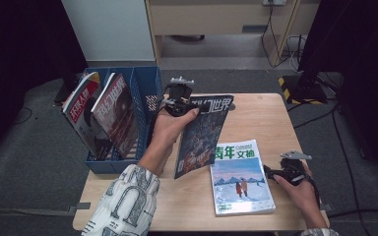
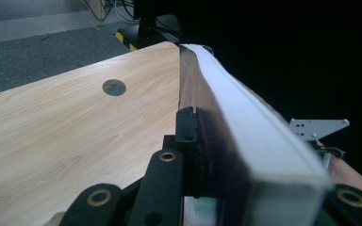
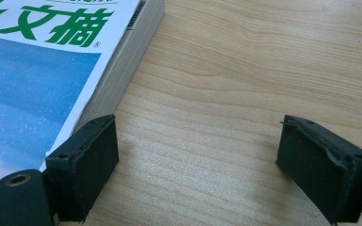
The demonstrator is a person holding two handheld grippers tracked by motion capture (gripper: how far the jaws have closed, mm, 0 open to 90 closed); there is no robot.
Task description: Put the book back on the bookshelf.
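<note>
Between left claw (image 2: 226, 160) jaws, dark glossy magazine (image 1: 202, 135)

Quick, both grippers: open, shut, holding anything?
Left gripper: shut on the dark magazine, lifted on edge.
Right gripper: open, holding nothing, beside the blue magazine.

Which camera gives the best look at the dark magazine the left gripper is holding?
The high view: the dark magazine shows its whole cover, held upright by the left gripper beside the blue rack. The left gripper view shows just its edge and pages, clamped between the jaws.
</note>
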